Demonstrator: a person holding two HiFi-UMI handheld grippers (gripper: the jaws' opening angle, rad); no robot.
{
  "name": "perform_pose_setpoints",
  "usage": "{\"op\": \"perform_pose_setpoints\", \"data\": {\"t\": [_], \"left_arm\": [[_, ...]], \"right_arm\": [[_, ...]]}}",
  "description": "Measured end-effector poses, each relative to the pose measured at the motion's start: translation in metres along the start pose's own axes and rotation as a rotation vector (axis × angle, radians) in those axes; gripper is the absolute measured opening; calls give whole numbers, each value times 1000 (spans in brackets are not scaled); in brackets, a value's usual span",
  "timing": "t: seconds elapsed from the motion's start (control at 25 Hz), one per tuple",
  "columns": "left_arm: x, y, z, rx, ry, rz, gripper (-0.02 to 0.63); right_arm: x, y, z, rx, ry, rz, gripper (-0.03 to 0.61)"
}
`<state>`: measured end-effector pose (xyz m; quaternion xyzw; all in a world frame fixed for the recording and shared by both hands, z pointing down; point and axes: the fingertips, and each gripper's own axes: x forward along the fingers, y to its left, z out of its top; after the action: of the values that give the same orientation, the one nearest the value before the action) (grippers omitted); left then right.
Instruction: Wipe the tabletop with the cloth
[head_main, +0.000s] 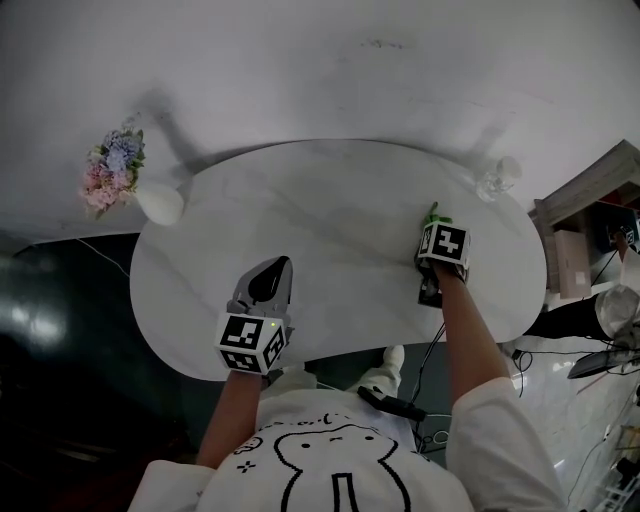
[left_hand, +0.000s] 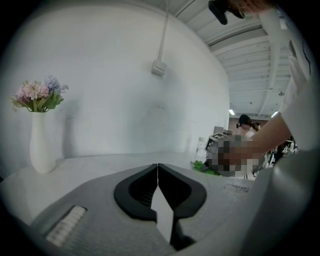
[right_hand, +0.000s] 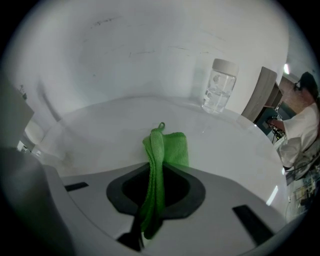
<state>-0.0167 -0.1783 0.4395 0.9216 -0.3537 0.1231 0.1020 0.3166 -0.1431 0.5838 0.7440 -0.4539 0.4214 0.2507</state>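
Your right arm reaches far out, right hand-held gripper (right_hand: 159, 172) clamped on the green cloth (right_hand: 167, 147), right side of the bench (head_main: 330, 200). Left hand-held gripper (head_main: 268, 282) pinched together, empty, near edge. Bare top between them.

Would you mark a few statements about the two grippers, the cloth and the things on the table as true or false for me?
1. The right gripper has its jaws shut on the green cloth. True.
2. The left gripper holds a second cloth. False: its jaws are together with nothing between them.
3. In the head view, the vase of flowers stands at the left end of the table. True.
4. The clear jar lies tipped on its side. False: it stands upright with its white lid on.
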Motion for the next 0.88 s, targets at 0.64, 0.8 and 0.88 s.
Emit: {"op": "perform_pose_setpoints", "data": {"t": [0.64, 0.8, 0.88], "left_arm": [[-17, 45, 2, -31, -35, 7, 18], [-23, 55, -1, -48, -43, 9, 18], [-26, 60, -3, -58, -46, 9, 18]], "right_arm": [[-2, 63, -1, -53, -8, -14, 43], [-2, 80, -3, -60, -11, -13, 43], [-3, 92, -5, -65, -8, -6, 43]]}}
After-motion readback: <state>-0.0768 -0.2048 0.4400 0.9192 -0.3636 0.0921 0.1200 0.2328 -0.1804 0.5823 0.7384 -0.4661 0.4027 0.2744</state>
